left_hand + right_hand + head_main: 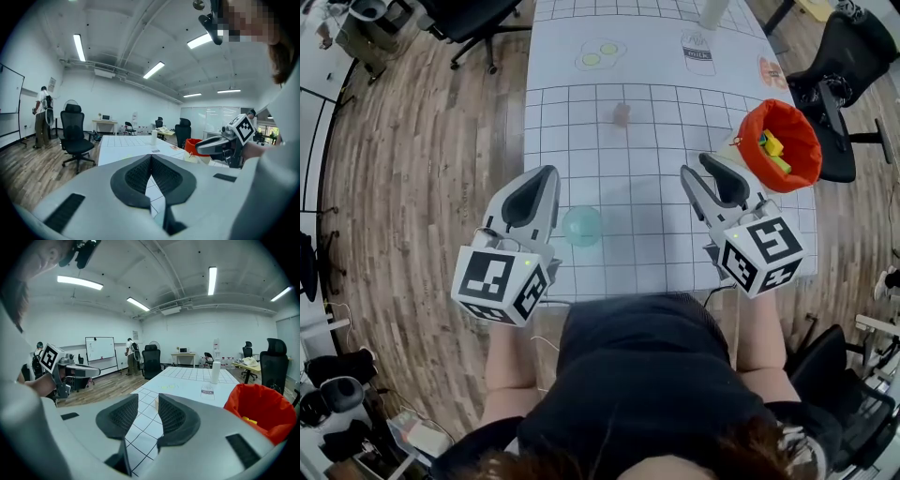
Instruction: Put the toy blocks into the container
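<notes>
A small pinkish toy block [622, 114] lies alone on the white gridded table [647, 262], well beyond both grippers. The orange container [780, 145] stands at the table's right edge with yellow and green blocks [772, 148] inside; it also shows in the right gripper view [258, 408]. My left gripper [549, 172] hovers over the table's left edge, its jaws [151, 157] shut on nothing. My right gripper [692, 172] is just left of the container, its jaws [148, 399] open and empty, with the small block [156, 403] far off between them.
A translucent teal bowl [582, 226] sits on the table between the grippers. At the far end are a white cylinder [712, 14] and printed pictures [600, 53] on the mat. Office chairs [839, 84] stand to the right of the table and another [478, 23] at the far left.
</notes>
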`<control>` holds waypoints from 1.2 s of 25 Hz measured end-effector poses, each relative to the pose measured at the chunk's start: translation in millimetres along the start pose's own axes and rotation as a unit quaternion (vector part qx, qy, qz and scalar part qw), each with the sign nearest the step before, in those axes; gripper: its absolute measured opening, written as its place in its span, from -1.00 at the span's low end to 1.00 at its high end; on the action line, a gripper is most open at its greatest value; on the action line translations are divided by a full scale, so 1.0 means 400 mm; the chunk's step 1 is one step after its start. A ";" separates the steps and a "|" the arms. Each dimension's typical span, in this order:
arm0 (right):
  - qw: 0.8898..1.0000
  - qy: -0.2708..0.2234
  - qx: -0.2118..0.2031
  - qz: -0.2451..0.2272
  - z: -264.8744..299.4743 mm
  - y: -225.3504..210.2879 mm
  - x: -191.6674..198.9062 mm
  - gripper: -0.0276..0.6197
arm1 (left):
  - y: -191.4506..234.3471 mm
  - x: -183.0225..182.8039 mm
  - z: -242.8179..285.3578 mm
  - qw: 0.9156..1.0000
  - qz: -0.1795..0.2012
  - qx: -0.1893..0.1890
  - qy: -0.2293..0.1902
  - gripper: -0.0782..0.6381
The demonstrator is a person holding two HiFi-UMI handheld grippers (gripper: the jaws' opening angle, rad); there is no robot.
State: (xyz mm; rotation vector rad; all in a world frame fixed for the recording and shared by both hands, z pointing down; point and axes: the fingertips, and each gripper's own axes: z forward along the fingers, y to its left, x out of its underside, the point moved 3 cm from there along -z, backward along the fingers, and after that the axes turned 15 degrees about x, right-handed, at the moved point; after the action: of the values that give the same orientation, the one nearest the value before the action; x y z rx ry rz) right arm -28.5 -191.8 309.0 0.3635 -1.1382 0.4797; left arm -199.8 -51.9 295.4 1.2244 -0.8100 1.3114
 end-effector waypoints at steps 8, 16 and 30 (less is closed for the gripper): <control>0.999 -0.008 -0.031 -0.026 0.109 0.003 -0.031 -0.41 | 0.065 0.061 0.048 0.999 -0.018 -0.021 0.021 -0.71; 0.996 -0.004 -0.071 -0.049 0.274 -0.002 -0.015 -0.38 | 0.112 0.080 0.119 0.999 -0.017 -0.023 0.046 -0.71; 0.991 0.035 -0.099 -0.077 0.519 0.019 0.113 -0.36 | 0.227 0.168 0.220 0.994 -0.042 -0.035 0.097 -0.71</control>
State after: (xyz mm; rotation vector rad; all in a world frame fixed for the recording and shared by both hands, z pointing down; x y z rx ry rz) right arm -177.9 -283.1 429.7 0.2573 -1.0704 0.2383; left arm -260.5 -132.4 397.1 1.0479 -0.6529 1.2991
